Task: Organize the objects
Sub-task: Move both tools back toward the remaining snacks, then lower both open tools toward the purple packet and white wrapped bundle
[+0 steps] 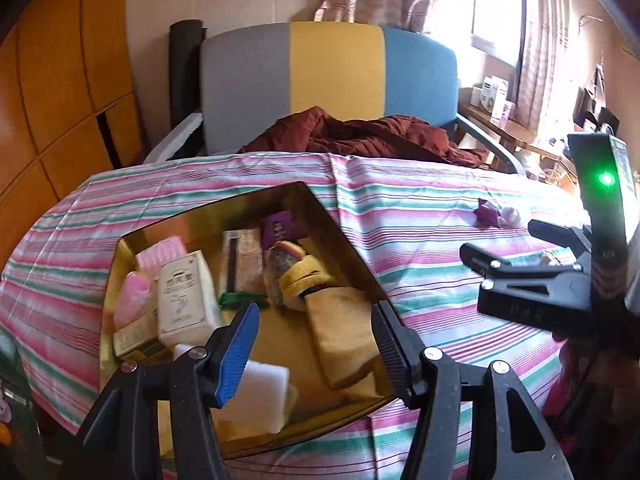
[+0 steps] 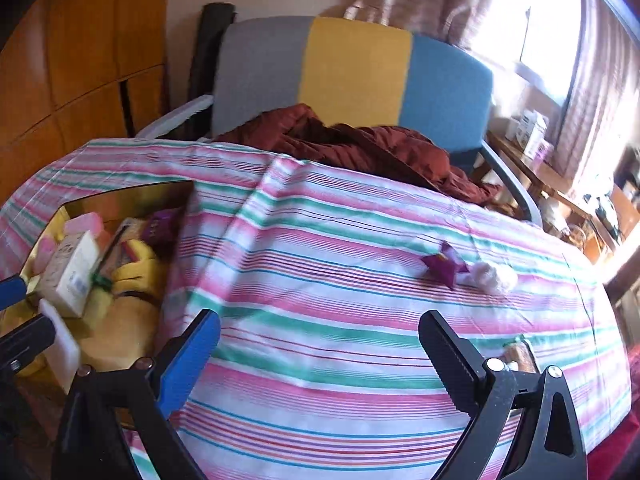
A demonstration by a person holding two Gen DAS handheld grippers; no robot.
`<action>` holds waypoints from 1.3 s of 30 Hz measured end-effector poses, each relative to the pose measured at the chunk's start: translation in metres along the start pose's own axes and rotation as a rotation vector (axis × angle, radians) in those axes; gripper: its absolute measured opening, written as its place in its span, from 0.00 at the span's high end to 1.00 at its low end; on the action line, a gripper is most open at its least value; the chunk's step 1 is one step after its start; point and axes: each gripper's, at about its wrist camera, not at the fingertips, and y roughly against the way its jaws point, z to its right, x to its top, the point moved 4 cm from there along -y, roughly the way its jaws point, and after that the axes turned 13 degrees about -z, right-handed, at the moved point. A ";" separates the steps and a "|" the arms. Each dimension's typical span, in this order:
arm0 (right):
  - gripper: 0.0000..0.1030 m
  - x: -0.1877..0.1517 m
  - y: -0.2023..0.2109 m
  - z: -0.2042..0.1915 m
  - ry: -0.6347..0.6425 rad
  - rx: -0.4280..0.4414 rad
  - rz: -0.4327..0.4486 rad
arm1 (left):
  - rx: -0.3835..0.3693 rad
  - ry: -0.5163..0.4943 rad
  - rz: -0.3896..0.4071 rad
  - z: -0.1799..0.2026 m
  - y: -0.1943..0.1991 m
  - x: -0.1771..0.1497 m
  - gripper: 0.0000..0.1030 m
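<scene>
Left wrist: left gripper [image 1: 316,334] above gold box [image 1: 344,236]; both grippers' fingers wide, empty.

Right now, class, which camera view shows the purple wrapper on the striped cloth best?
The right wrist view: the purple wrapper lies near the middle, large, beside a white wad. The left wrist view shows it small and far off at the right, near the right gripper.

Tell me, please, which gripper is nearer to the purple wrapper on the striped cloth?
Right. The right gripper is open over the bare cloth with the purple wrapper ahead of it. The left gripper is open over the gold box, well to the wrapper's left.
</scene>
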 end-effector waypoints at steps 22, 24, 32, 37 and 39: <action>0.01 0.008 -0.062 0.229 -0.425 -0.106 -0.128 | -0.061 -0.236 -0.018 0.118 -0.035 0.045 0.42; 0.01 0.007 -0.060 0.233 -0.450 -0.096 -0.117 | -0.064 -0.249 -0.021 0.126 -0.039 0.047 0.42; 0.01 0.003 -0.060 0.245 -0.504 -0.077 -0.130 | -0.073 -0.313 -0.032 0.158 -0.052 0.054 0.42; 0.01 0.001 -0.061 0.250 -0.536 -0.057 -0.138 | -0.072 -0.341 -0.043 0.171 -0.060 0.057 0.42; 0.01 0.000 -0.061 0.252 -0.545 -0.051 -0.140 | -0.071 -0.351 -0.051 0.176 -0.065 0.058 0.42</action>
